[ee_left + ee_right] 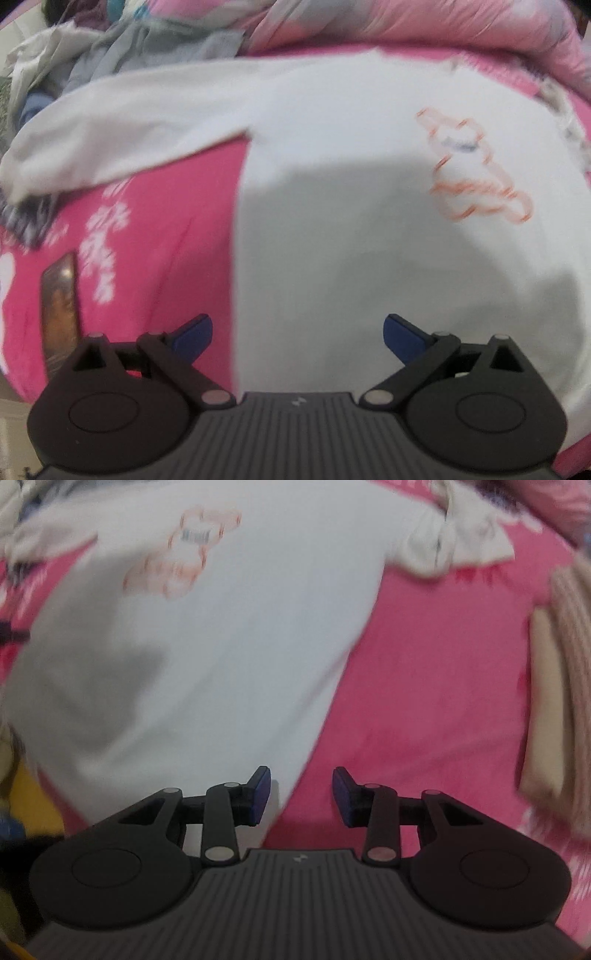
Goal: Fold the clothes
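White shirt (332, 122) with blurred, unreadable orange print (476, 166) flat on pink sheet (162, 236); both grippers' jaws open, empty.

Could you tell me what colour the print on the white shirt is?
Orange-red outline print, clearest in the left wrist view.

Home bedroom, pink printed bedsheet (424, 701), rumpled quilt (406, 26), heaped laundry (110, 44)

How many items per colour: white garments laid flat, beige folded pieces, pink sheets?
White long-sleeved shirt with orange print: 1
Beige folded knit garment: 1
Pink printed bedsheet: 1
Total: 3; the blurred heap of clothes is uncountable.
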The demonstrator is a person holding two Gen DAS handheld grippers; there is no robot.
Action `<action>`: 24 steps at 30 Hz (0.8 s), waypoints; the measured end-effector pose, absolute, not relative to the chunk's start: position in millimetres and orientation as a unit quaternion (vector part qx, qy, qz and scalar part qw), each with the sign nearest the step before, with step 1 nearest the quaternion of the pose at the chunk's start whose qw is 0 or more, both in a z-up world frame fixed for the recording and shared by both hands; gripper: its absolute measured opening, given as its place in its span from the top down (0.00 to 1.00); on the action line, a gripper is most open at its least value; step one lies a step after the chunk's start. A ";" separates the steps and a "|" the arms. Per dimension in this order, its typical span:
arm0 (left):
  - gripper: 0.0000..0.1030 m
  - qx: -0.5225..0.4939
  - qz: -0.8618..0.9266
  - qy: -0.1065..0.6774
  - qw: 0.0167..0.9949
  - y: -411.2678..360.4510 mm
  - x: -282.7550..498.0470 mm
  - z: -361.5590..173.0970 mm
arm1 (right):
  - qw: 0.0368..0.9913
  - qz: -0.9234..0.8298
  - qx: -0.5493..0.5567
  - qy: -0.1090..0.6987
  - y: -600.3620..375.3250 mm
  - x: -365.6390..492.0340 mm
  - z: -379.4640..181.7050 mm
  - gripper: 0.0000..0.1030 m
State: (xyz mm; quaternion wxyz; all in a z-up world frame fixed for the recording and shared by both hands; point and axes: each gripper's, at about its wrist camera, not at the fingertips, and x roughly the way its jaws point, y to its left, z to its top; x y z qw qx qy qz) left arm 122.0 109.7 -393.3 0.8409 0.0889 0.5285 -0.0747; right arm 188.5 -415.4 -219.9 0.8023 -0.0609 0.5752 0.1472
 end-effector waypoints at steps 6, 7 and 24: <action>0.03 0.087 -0.102 0.508 0.851 52.8 105.4 -402.1 | 0.794 0.261 -0.110 0.537 -375.0 199.9 -219.9 0.65; 0.03 0.092 -0.106 0.508 0.850 43.8 103.0 -406.7 | 0.788 0.286 -0.119 0.531 -365.6 201.1 -223.1 0.66; 0.04 0.107 -0.077 0.531 0.837 20.4 101.2 -454.0 | 0.705 0.316 -0.236 0.590 -377.3 185.2 -223.4 0.66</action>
